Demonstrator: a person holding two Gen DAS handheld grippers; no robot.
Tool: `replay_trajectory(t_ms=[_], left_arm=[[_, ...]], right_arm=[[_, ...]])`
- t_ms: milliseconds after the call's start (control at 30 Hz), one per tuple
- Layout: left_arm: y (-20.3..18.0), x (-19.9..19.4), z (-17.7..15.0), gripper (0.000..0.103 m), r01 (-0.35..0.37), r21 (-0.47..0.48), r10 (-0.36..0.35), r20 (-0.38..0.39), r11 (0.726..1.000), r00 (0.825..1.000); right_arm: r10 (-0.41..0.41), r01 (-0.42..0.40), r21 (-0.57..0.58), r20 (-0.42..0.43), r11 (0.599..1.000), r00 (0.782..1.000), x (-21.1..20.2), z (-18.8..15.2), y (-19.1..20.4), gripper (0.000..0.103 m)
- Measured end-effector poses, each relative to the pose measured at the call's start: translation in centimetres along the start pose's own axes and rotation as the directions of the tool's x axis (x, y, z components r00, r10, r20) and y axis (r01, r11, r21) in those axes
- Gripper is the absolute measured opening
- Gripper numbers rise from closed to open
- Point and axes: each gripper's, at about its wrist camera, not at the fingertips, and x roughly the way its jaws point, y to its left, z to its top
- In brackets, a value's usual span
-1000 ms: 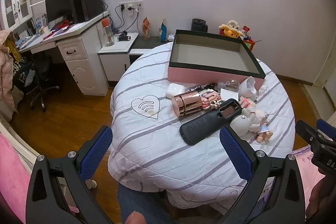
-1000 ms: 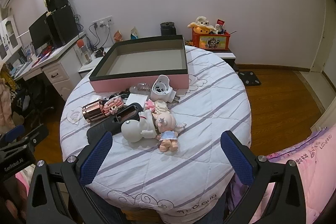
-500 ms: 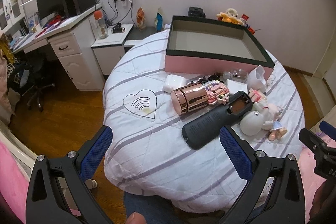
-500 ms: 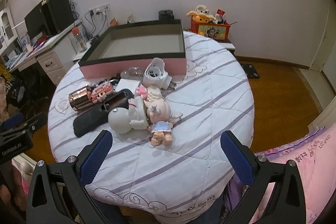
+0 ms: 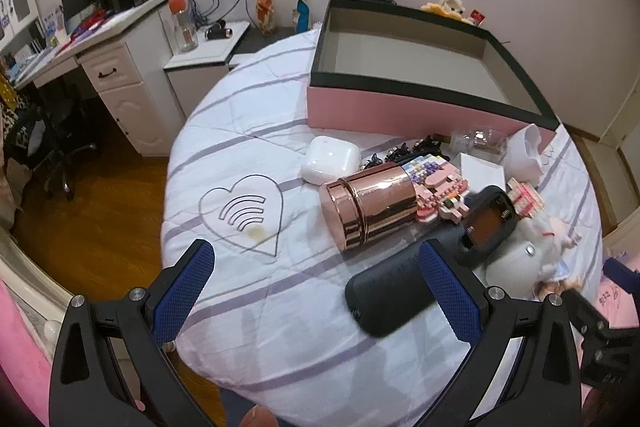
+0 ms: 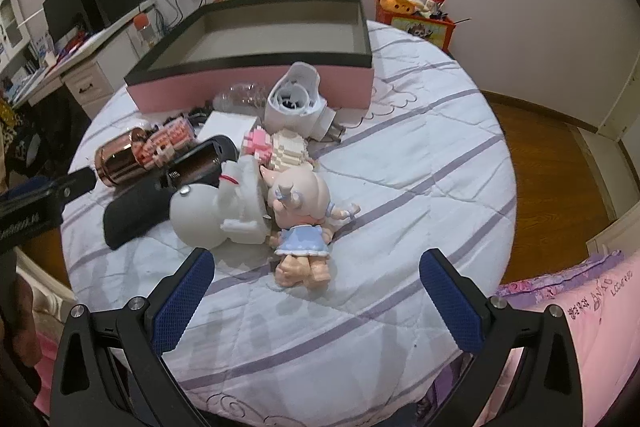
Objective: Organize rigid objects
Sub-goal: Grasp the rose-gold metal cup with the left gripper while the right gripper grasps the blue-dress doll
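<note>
Left gripper [image 5: 316, 283] hovering over near edge of round bench [image 5: 248, 131], jaws spread wide, gripping nothing. Right gripper [image 6: 318, 285] hanging likewise, jaws apart, just short of doll in blue dress [image 6: 302, 223]. Rose-gold canister [image 5: 370, 205] lying on side, touching pink brick model [image 5: 438, 193]; white earbud case [image 5: 330, 159] just behind it. Black handle-shaped device [image 5: 404, 287] lying beside white round-headed figure [image 6: 218, 213] (partly overlapping). Pink box [image 5: 404, 111] sitting open at bench's far side, nothing visible inside.
</note>
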Motion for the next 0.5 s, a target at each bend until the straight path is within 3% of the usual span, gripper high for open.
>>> replay_trajectory(t_ms=[300, 500], left_arm=[[-0.5, 3.5, 0.6, 0.103, -0.009, 0.007, 0.009, -0.043, 1.0, 0.999], [-0.5, 5.8, 1.4, 0.103, 0.084, 0.031, -0.082, -0.062, 0.996, 0.995]], right_arm=[[0.001, -0.003, -0.052, -0.05, 0.999, 0.999, 2.3, 0.0, -0.2, 0.094], [-0.002, -0.001, -0.052, -0.074, 0.999, 0.997, 4.1, 0.2, -0.8, 0.081]])
